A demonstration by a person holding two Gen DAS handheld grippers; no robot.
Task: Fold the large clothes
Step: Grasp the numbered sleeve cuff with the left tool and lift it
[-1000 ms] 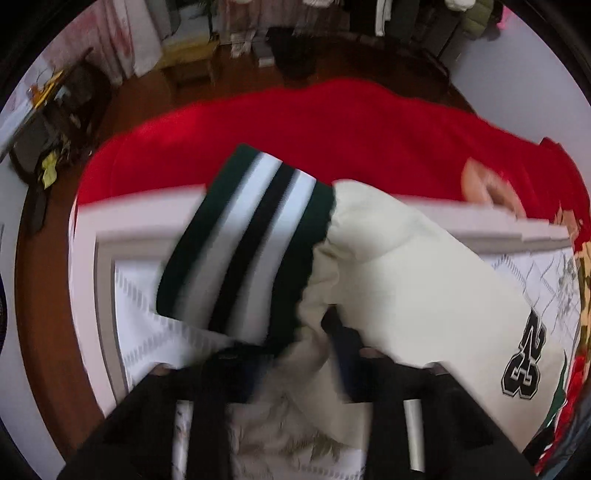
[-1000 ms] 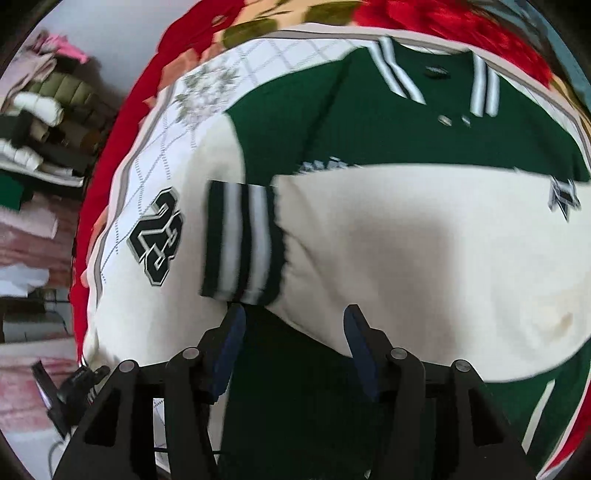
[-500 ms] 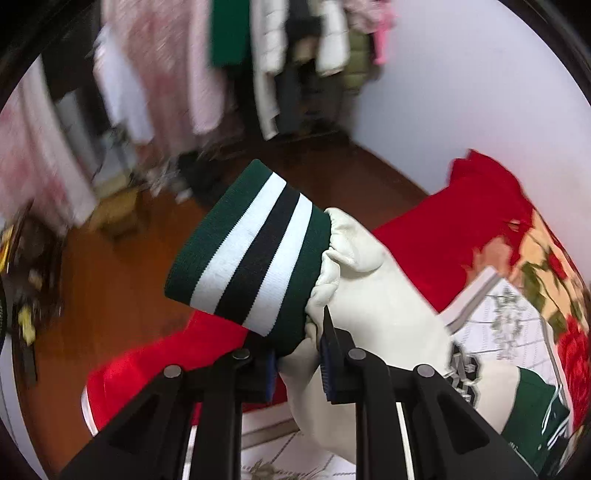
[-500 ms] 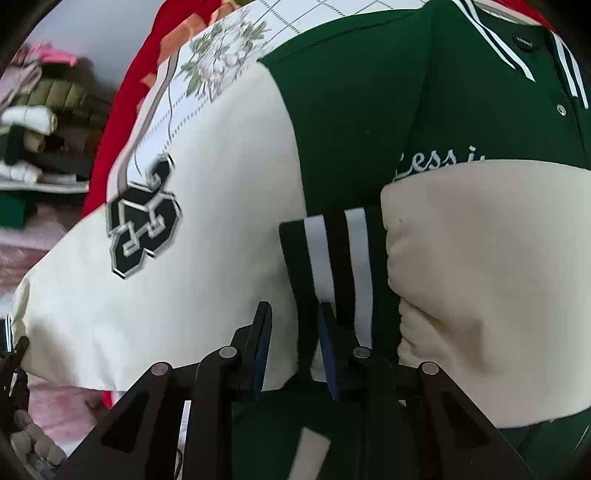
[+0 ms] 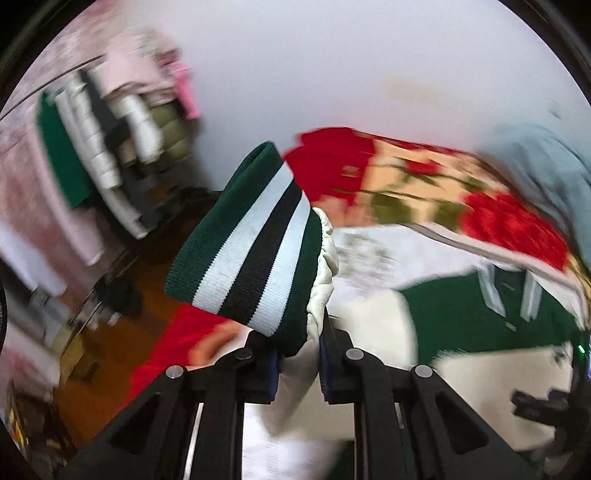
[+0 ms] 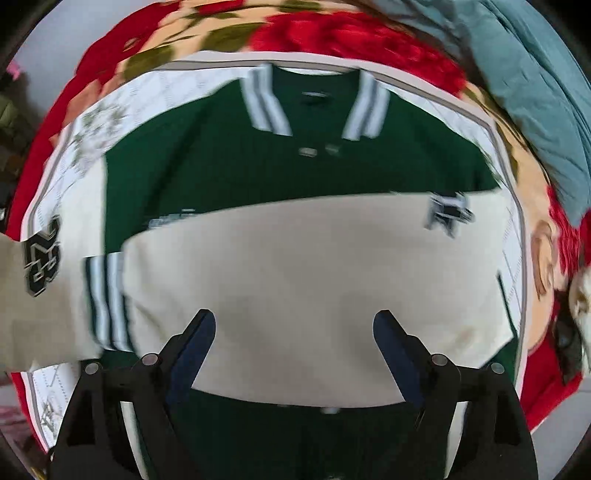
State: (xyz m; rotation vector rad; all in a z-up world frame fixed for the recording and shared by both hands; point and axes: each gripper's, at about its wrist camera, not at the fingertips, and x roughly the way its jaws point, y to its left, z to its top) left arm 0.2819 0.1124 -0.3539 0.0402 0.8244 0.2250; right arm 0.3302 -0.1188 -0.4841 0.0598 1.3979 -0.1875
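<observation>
My left claw [image 5: 297,363] is clamped on the cream sleeve [image 5: 323,258], its green, white and black striped cuff [image 5: 251,243] lifted above the bed. My right claw [image 6: 293,350] hangs wide open, gripping nothing, over the green jacket [image 6: 295,162] spread flat on the bed [image 6: 354,33], one cream sleeve folded across its chest.

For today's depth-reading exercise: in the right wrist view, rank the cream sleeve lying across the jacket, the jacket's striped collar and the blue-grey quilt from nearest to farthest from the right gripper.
1. Cream sleeve: directly ahead of the open right gripper.
2. Striped collar: beyond it, top centre.
3. Blue-grey quilt: farthest, upper right.
</observation>
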